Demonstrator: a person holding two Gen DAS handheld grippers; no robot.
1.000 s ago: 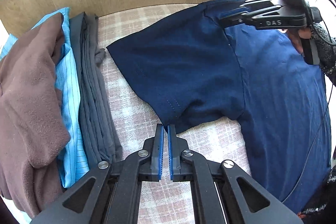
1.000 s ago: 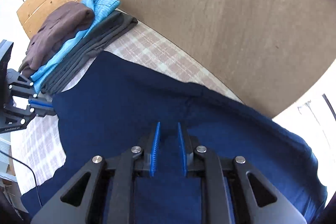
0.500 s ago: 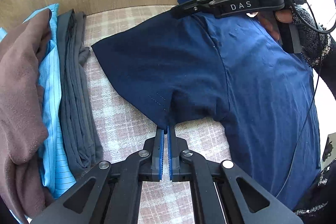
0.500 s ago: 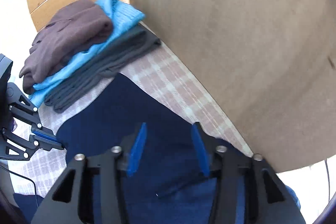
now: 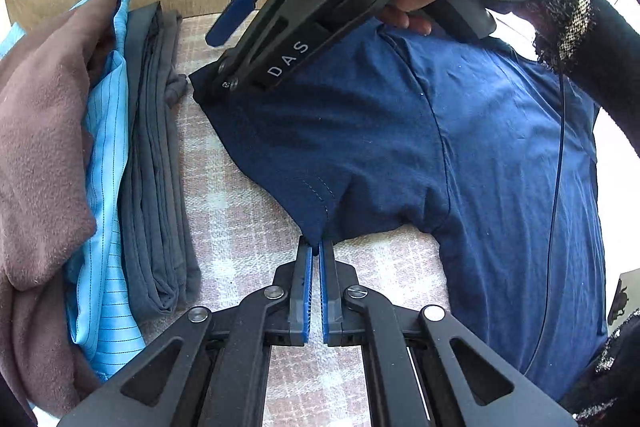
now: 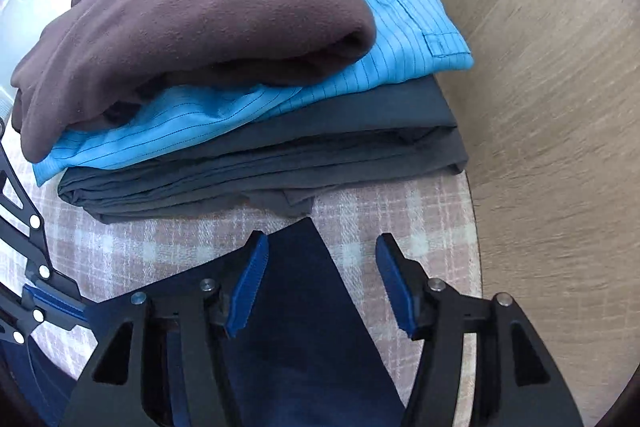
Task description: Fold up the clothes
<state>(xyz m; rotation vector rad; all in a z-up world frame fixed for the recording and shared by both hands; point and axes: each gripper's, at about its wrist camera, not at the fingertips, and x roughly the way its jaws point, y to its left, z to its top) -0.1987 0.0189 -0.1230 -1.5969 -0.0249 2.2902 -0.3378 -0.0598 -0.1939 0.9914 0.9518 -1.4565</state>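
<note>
Over the last second my right tool had swung from the collar side of the navy T-shirt across to the far corner of its sleeve, next to the stack of folded clothes. A second before, its blue pads were nearly together over the shirt's body; now they stood wide apart, released, straddling the sleeve's pointed corner with nothing gripped. In the left wrist view that tool filled the upper frame, my hand around its handle, a knitted sleeve on the wrist, and a thin black cable hanging down across the shirt. My left tool had stayed where it was, clenched on the lower corner of the sleeve hem at the underarm side.

The shirt lay spread flat on the table, which wore a pale pink and white checked cloth. The sleeve reached out toward the stack, its tip just short of the grey garment at the bottom. On that lay a light blue pinstriped garment, and on top a brown fleece. A light wooden panel stood upright along the table's far edge, close behind the stack. Beyond it the background was bright and washed out, so I could not tell more of the room.
</note>
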